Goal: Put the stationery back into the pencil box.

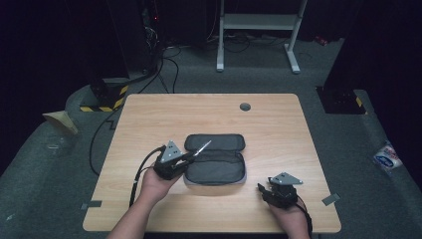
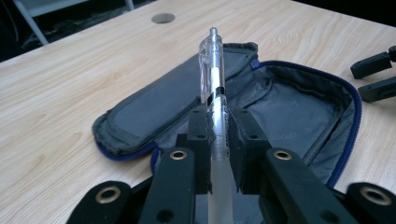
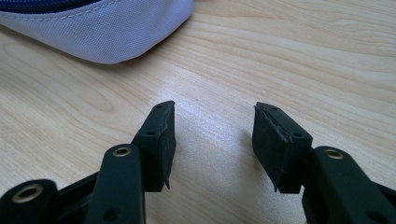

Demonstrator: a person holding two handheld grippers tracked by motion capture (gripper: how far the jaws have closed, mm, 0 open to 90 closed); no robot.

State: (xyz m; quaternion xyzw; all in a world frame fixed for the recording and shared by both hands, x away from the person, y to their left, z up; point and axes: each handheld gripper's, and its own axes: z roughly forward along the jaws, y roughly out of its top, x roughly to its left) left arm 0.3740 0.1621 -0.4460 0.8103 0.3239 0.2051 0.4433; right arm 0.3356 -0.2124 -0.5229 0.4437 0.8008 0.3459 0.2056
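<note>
left gripper (image 2: 217,133) | clamps clear pen (image 2: 212,70) | over open pencil case (image 2: 299,116)

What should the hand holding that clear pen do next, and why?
Probably lower the pen into the open pencil case and let go. The left gripper is shut on the pen's barrel, holding it over the unzipped case, whose inside looks bare. The right gripper rests open on the table beside the case.
</note>
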